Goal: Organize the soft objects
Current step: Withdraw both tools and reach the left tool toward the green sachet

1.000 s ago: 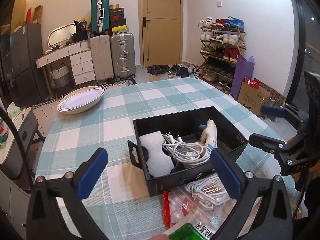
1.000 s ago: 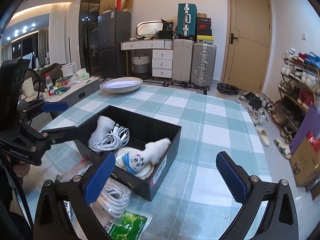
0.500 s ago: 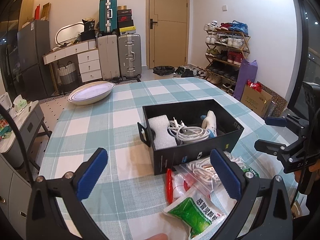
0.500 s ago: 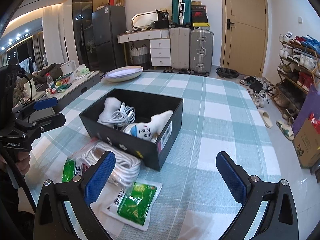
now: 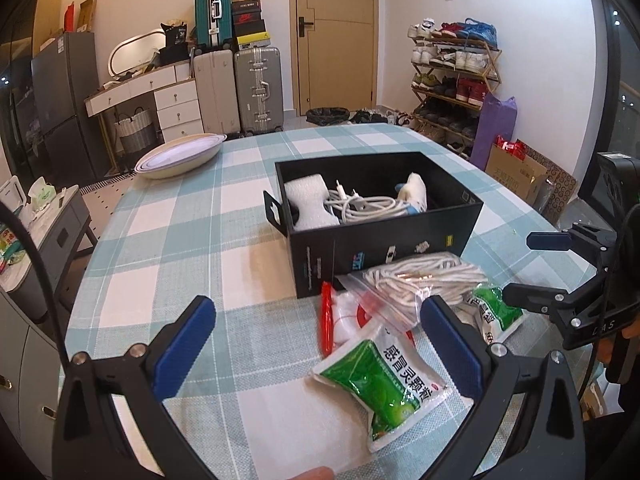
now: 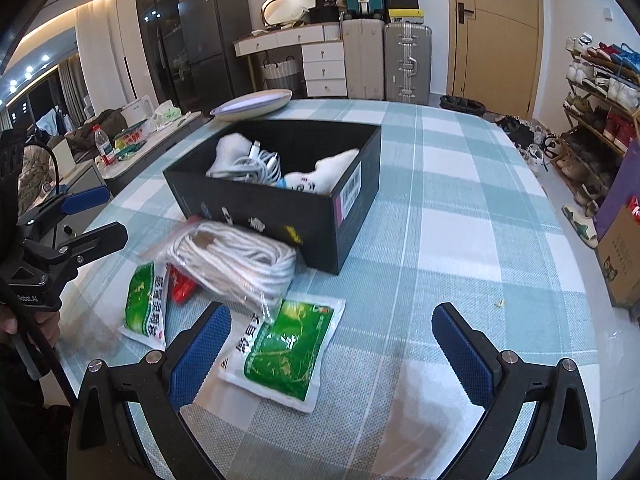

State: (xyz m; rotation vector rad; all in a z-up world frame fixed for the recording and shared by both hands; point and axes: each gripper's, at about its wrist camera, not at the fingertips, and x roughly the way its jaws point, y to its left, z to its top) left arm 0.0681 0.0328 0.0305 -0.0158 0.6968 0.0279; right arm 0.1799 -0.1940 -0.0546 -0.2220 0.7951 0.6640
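Note:
A black box on the checked table holds a white foam piece, a coiled white cable and a small white plush doll. In front of the box lie a clear bag of white rope, a red-and-white packet and two green sachets, also in the right wrist view. My left gripper is open and empty above the near sachet. My right gripper is open and empty over the table.
A stack of white oval dishes sits at the table's far side. Beyond the table stand suitcases, a drawer unit, a door and a shoe rack. A low cabinet stands left of the table.
Both grippers have pulled back from the box toward the table's near edge. The rope bag, red packet and green sachets have come into full view. Both stay open.

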